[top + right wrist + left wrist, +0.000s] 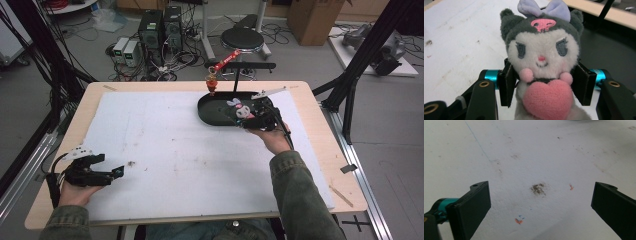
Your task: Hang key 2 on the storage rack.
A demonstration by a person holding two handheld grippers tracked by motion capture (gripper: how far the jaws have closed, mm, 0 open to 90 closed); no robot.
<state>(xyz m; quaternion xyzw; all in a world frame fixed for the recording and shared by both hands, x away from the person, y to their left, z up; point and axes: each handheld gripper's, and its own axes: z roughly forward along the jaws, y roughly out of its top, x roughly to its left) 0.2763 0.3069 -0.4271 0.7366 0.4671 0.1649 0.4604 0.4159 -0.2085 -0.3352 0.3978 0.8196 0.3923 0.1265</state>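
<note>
A small plush toy (541, 57) with a grey hood, a white face, a lilac bow and a pink heart sits between the jaws of my right gripper (544, 86), which is shut on its body. In the high view that gripper (250, 116) holds the plush toy (240, 109) over the near edge of a black oval tray (212, 112). My left gripper (111, 167) rests at the table's front left, open. In the left gripper view its jaws stand wide apart over the stained white mat (534, 157) with nothing between them.
A white mat (165, 150) covers most of the wooden table (90, 95). A black stand with a red arm and a small orange object (212, 80) rises behind the tray. Cables, boxes and a stool stand on the floor beyond the table.
</note>
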